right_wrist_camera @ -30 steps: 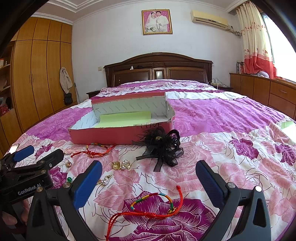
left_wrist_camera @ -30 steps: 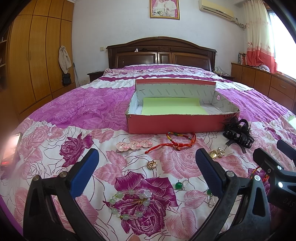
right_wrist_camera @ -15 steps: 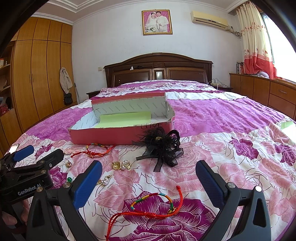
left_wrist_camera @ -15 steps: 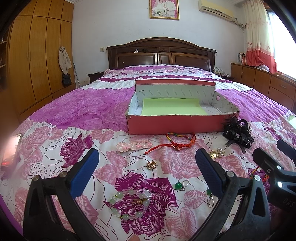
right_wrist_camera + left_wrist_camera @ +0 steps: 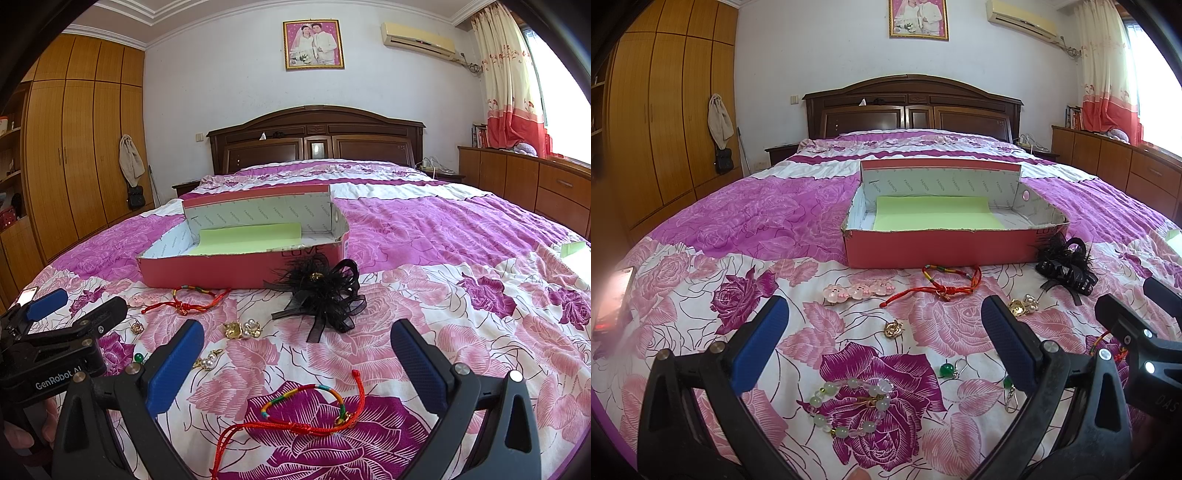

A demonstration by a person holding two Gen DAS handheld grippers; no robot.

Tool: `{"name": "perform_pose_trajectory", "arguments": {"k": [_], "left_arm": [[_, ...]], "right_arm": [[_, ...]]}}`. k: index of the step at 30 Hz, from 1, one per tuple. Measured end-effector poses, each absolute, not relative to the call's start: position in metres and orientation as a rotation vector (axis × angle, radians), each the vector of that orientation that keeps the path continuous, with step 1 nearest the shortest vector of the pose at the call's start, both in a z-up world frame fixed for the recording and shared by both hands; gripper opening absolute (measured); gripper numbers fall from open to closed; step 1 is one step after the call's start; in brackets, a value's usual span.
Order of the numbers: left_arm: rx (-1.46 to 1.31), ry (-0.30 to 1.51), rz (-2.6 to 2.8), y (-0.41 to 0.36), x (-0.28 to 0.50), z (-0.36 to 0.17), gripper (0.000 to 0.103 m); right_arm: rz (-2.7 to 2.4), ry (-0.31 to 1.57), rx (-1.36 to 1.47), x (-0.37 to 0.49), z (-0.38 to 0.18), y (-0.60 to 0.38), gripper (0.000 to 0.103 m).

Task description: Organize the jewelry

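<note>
Nothing has shifted since a second ago: we see both tools and every piece of jewelry in the same places. Our landmark is the pink box (image 5: pixel 942 247), lidless, lying on the bed (image 5: pixel 746 218) with a green sheet (image 5: pixel 936 218) on its floor.

Just in front of the box's near wall lies a red cord bracelet (image 5: pixel 945 282); to that wall's left end sit the pink flower clips (image 5: pixel 860 290), and at its right corner rests the black feather hair clip (image 5: pixel 1065 267), touching or nearly touching the box. Nearer us than the box are a small gold charm (image 5: pixel 894 328), gold and pearl earrings (image 5: pixel 1023 306), a green bead earring (image 5: pixel 947 369) and a pale green bead bracelet (image 5: pixel 849 404).

Our left tool (image 5: pixel 884 341) hangs above the bead bracelet with its blue pads spread wide, holding nothing. Our right tool (image 5: pixel 297 363) is likewise spread wide and empty, over a second red and rainbow cord bracelet (image 5: pixel 310 410) that lies well in front of the box's right end. A small pearl piece (image 5: pixel 207 360) beside its left pad may be another earring; we cannot tell for sure.
</note>
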State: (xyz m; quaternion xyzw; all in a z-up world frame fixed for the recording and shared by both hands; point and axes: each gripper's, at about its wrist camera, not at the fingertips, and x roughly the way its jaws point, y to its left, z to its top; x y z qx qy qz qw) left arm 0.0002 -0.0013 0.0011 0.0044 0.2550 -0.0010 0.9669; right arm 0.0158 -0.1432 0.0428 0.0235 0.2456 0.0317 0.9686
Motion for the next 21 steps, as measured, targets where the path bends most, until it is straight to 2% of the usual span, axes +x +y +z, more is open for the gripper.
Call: {"name": "perform_pose_trajectory", "arguments": {"k": [21], "left_arm": [[0.007,0.516,-0.004,0.0007,0.0006,0.0009,0.097]], "right_arm": [[0.064,0.495,0.047,0.0159,0.0427,-0.1436,0.103]]}}
